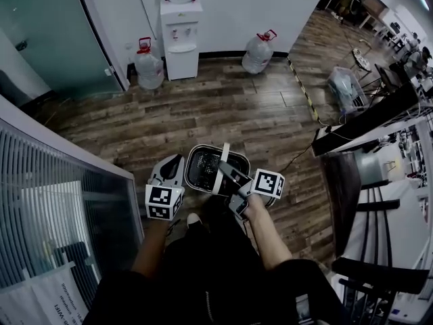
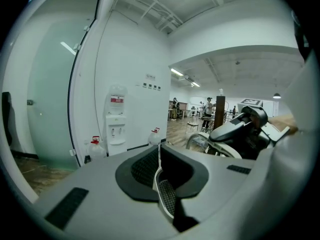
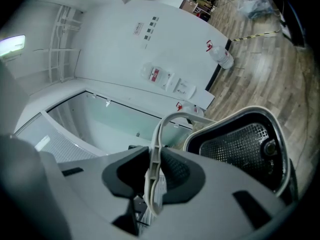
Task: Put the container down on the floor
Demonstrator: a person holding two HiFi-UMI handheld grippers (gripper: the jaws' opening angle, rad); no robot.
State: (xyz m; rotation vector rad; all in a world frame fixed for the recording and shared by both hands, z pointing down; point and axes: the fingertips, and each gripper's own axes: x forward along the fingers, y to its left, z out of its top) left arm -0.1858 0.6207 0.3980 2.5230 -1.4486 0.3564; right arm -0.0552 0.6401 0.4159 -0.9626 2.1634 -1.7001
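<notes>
Wood-plank floor (image 1: 223,107), water dispenser (image 1: 181,39) by wall; right gripper (image 3: 152,176) fingers clamp container (image 1: 203,171) handle (image 3: 172,120); left gripper (image 2: 159,176) fingers together.

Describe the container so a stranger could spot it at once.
From the water dispenser, come down the wood floor toward the person. The container hangs there from the right gripper: dark mesh inside, white rim and arched handle, unlike the clear jugs.

My left gripper (image 1: 170,168) and right gripper (image 1: 230,173) are pale grey, with black-and-white marker cubes (image 1: 163,202); my clothing (image 1: 203,269) is black.
</notes>
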